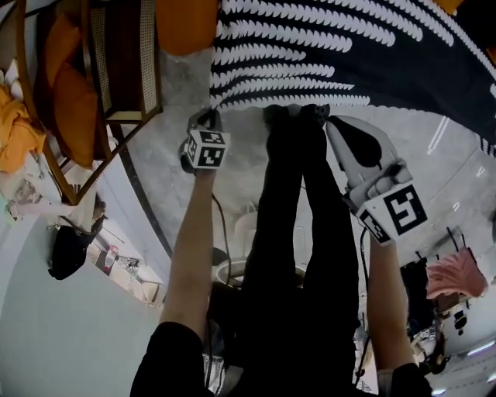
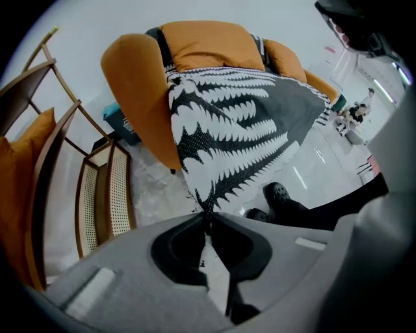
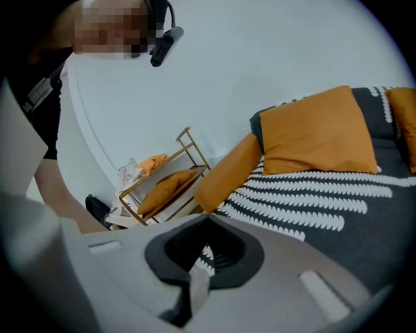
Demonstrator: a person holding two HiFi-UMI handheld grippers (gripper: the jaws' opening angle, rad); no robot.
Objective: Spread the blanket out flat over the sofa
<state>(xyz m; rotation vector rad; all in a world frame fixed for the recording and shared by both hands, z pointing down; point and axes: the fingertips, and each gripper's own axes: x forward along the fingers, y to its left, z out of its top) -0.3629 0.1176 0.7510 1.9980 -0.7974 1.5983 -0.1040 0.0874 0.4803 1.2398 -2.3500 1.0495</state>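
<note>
Left gripper view: left gripper (image 2: 209, 216) clamps blanket (image 2: 240, 123) edge, lower centre; right gripper (image 3: 208, 218) likewise. Best drawn taut, evenly across sofa (image 2: 201, 42).

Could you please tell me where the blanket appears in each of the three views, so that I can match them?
Head view: blanket across the top, centre to right.
Left gripper view: blanket at centre, draped down toward the camera.
Right gripper view: blanket at lower right.
Shared landmark: the sofa's orange arm, at the blanket's left edge in all three.
</note>
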